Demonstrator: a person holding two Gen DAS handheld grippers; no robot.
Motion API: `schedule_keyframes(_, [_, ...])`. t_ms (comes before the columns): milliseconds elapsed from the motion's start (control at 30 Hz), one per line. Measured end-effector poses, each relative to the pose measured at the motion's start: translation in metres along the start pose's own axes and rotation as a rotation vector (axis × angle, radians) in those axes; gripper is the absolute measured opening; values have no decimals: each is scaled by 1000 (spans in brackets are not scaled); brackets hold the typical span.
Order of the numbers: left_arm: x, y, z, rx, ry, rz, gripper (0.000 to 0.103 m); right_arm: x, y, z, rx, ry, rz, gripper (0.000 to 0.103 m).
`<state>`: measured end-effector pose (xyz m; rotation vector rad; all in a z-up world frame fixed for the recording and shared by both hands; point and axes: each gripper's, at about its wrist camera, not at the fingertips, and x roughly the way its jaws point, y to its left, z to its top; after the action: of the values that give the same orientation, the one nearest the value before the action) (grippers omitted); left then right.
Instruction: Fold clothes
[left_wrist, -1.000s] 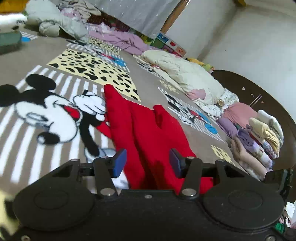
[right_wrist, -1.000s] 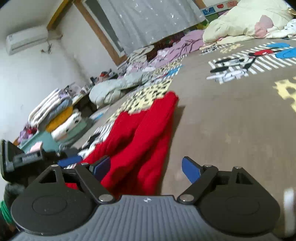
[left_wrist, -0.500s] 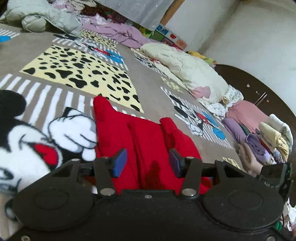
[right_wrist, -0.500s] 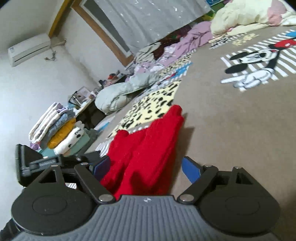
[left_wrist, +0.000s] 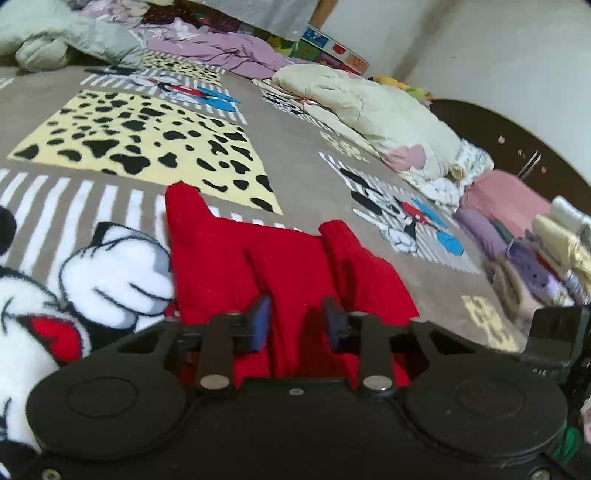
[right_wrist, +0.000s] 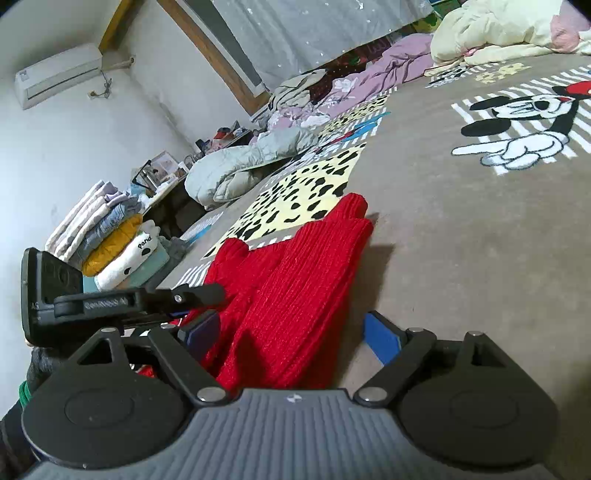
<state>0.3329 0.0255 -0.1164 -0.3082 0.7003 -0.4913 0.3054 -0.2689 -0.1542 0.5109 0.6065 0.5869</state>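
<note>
1. Red knit garment (left_wrist: 280, 266) lies on the cartoon-print blanket (left_wrist: 303, 162), partly folded, two ribbed ends pointing away from the grippers. One end overlaps the striped panel beside the leopard-spot patch (left_wrist: 140, 144).
2. Left gripper (left_wrist: 297, 323): jaws parted to a moderate gap, blue pads either side of a raised ridge of red knit. Whether the pads touch the fabric cannot be told.
3. Right gripper (right_wrist: 291, 332): jaws spread wide, straddling the near edge of the garment (right_wrist: 295, 280); right pad over bare blanket (right_wrist: 461, 236), nothing pinched.
4. Left gripper's body (right_wrist: 110, 299) shows in the right wrist view, just beside the garment's left edge.
5. Folded clothes stack (right_wrist: 110, 236) sits off the blanket, left. A second stack (left_wrist: 532, 254) lies at right, near the cream quilt (left_wrist: 376, 114).
</note>
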Motion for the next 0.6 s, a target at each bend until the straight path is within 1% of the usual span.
schedule_keyframes(33, [-2, 0, 0, 7, -7, 7, 10, 0, -1, 0, 2, -2, 2, 84])
schedule_keyframes(100, [-8, 0, -1, 17, -30, 15, 8, -1, -2, 0, 2, -6, 1, 84])
schedule_keyframes(167, [-17, 1, -1, 25, -56, 20, 8, 0, -1, -1, -6, -7, -5, 84])
schedule_keyframes(267, [-35, 9, -2, 17, -95, 47, 7, 1, 1, -2, -24, -7, -15, 85])
schedule_keyframes(467, [-79, 40, -8, -34, -187, 131, 7, 3, 3, -4, -47, -13, -28, 86])
schedule_keyframes(600, [-105, 57, -16, -68, -226, 195, 6, 5, 4, -5, -63, -16, -35, 88])
